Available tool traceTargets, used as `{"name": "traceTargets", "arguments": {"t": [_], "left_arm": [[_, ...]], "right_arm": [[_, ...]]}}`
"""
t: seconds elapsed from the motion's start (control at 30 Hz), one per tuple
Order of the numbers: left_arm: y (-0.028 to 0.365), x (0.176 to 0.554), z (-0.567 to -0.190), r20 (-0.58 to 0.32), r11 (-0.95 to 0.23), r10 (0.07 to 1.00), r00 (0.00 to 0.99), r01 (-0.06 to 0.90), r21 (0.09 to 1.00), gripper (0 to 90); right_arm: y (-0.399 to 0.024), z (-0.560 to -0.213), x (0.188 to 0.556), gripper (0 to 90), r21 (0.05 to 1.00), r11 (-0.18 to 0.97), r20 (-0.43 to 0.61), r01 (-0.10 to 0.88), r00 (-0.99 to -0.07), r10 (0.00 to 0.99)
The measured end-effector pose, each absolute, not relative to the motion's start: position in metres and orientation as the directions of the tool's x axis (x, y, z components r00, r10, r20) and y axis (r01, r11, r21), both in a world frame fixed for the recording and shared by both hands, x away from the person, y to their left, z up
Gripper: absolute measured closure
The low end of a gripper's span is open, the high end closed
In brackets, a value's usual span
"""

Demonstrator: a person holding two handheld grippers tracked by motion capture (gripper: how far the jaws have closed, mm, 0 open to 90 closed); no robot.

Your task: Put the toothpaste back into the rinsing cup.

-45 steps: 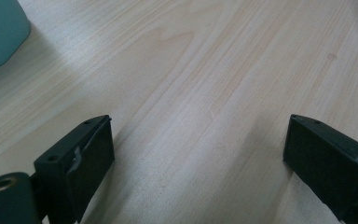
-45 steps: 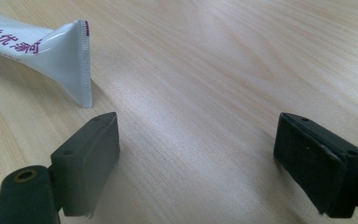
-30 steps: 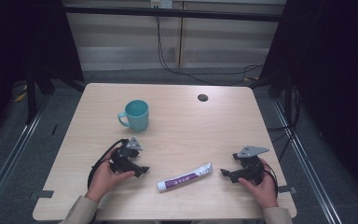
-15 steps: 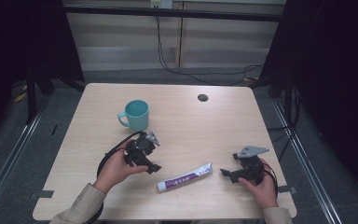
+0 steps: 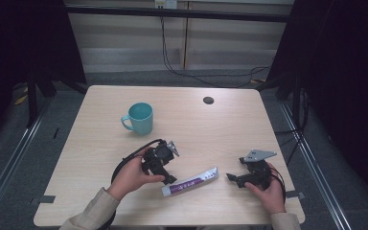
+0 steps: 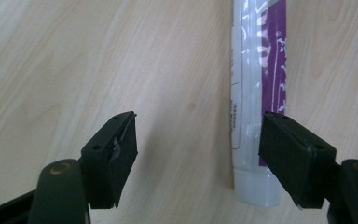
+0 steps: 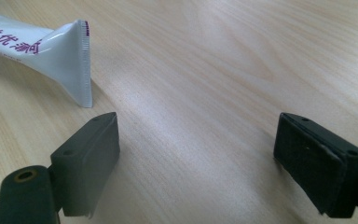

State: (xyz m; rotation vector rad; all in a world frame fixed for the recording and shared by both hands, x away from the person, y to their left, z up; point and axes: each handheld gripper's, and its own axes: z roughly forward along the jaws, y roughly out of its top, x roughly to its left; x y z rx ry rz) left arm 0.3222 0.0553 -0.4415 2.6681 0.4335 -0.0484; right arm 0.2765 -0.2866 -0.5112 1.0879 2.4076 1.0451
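With both grippers' jaws spread wide and empty, I hover my left gripper [image 5: 165, 173] at the toothpaste tube [image 5: 190, 181] near the table's [image 5: 268, 124] front edge, seemingly lining up a grasp, right gripper [image 5: 242, 178] waiting alongside.

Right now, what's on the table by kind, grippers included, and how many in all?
Mug: 1
Tube: 1
Grippers: 2, left and right
Total: 4
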Motion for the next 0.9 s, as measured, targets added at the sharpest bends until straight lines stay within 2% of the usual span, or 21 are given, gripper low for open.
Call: {"name": "traceTargets", "arguments": {"t": [0.6,0.7,0.9], "left_arm": [[0.029,0.312,-0.452,-0.125,-0.887,0.242,0.962,0.271,0.373,28.6],[0.026,0.311,-0.455,-0.132,-0.902,0.218,0.967,0.252,0.351,30.4],[0.021,0.307,-0.461,-0.143,-0.915,0.192,0.971,0.230,0.332,40.6]], "right_arm": [[-0.287,-0.511,0.277,13.8,0.723,0.449,0.025,0.526,-0.669,0.743],[-0.287,-0.511,0.277,13.8,0.723,0.448,0.025,0.526,-0.669,0.743],[-0.287,-0.511,0.276,13.8,0.723,0.449,0.024,0.526,-0.668,0.744]]}}
